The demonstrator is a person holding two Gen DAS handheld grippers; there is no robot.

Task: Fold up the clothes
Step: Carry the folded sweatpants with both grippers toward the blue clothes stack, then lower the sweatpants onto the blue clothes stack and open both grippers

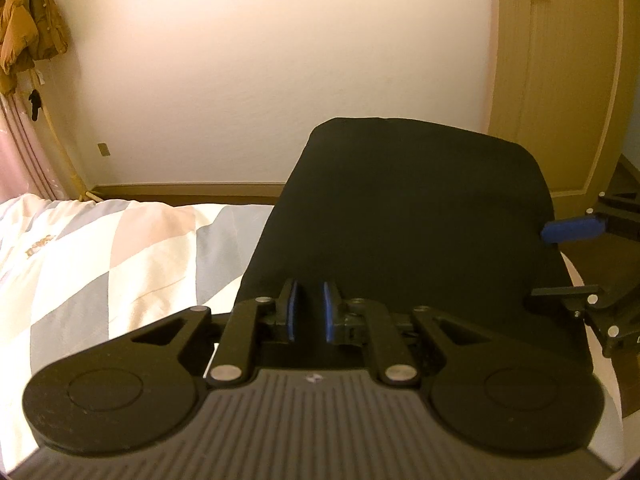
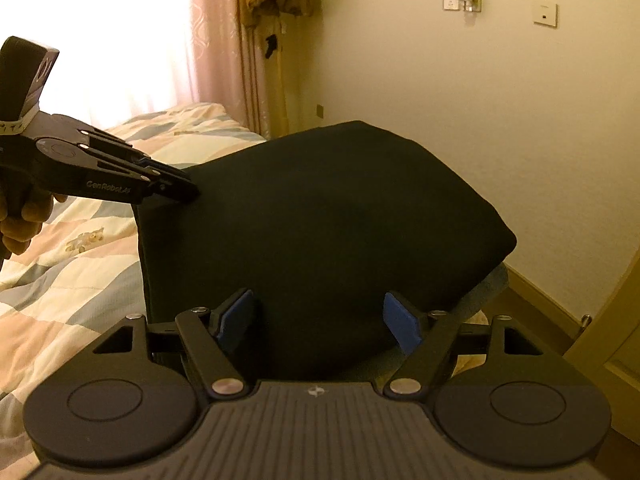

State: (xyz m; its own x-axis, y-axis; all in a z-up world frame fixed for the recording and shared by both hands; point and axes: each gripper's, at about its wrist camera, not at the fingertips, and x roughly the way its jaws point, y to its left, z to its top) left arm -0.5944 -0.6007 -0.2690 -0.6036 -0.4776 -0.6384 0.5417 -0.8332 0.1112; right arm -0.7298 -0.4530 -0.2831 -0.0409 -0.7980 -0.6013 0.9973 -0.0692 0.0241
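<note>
A black garment (image 1: pixel 400 216) is being held up over a bed covered by a patchwork quilt (image 1: pixel 100 260), filling the centre and right of both views. It is judged to be soft, light and limp, likely to sag wherever it is not supported, so it is best taken by an edge or corner, with the cloth pinched well between the pads.

In the left wrist view, the left gripper (image 1: pixel 309 310) is being seen at lower centre with its blue pads drawn nearly together on the garment's near edge; cloth appears to be clamped between them. At the right edge of that view, the right gripper (image 1: pixel 560 262) is being seen with its fingers spread wide.

In the right wrist view, the left gripper (image 2: pixel 176 186) is biting the garment's left edge at middle left, while the right gripper (image 2: pixel 320 322) is being held spread apart at lower centre, the cloth lying between its fingers but not pinched.

The garment is looking plain, dark, smooth and unpatterned, its upper edge rounded.
</note>
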